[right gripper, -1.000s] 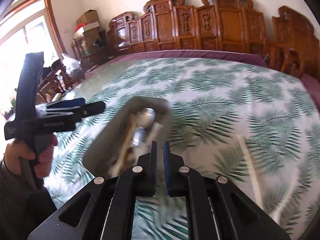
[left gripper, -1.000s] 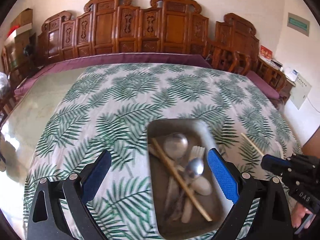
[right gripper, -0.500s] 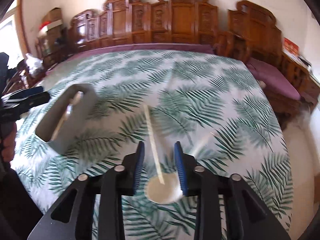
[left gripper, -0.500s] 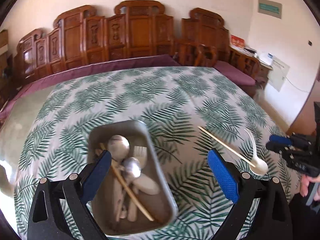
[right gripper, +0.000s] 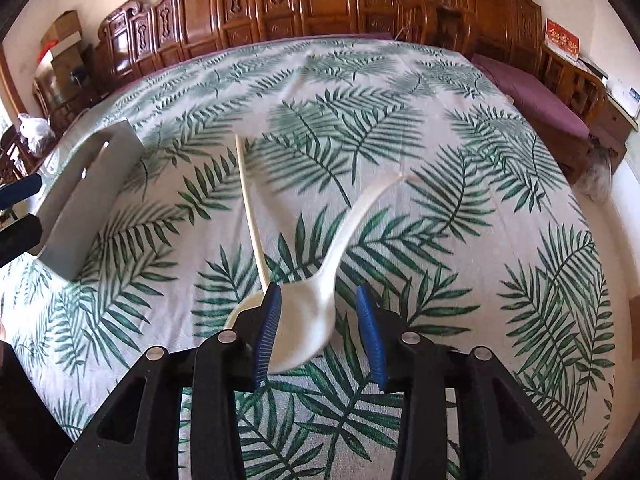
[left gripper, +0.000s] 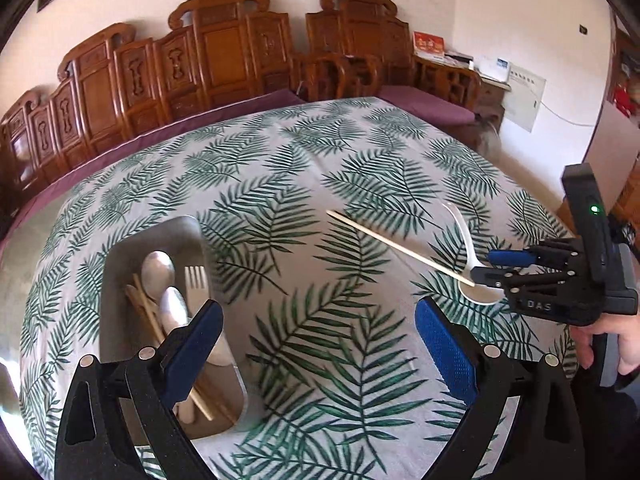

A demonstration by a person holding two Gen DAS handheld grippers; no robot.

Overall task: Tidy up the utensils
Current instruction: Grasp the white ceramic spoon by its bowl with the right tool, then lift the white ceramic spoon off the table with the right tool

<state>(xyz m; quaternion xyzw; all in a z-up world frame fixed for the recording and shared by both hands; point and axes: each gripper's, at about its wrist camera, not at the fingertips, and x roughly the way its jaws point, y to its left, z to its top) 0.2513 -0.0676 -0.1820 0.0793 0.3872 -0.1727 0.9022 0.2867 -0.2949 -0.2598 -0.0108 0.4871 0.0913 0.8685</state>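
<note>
A grey metal tray on the palm-leaf cloth holds spoons, a fork and chopsticks. It also shows at the left of the right wrist view. A white plastic spoon and one wooden chopstick lie on the cloth right of the tray, also seen in the left wrist view: the spoon, the chopstick. My right gripper is open with its jaws either side of the spoon's bowl. My left gripper is open and empty, over the cloth beside the tray.
Carved wooden chairs line the far side of the table. A purple cushion lies on a bench at the right. The table edge drops off at the right.
My right gripper left the tray, swung right and opened, and now straddles the white spoon's bowl. My left gripper turned right, so the tray slid to the left of its view.
</note>
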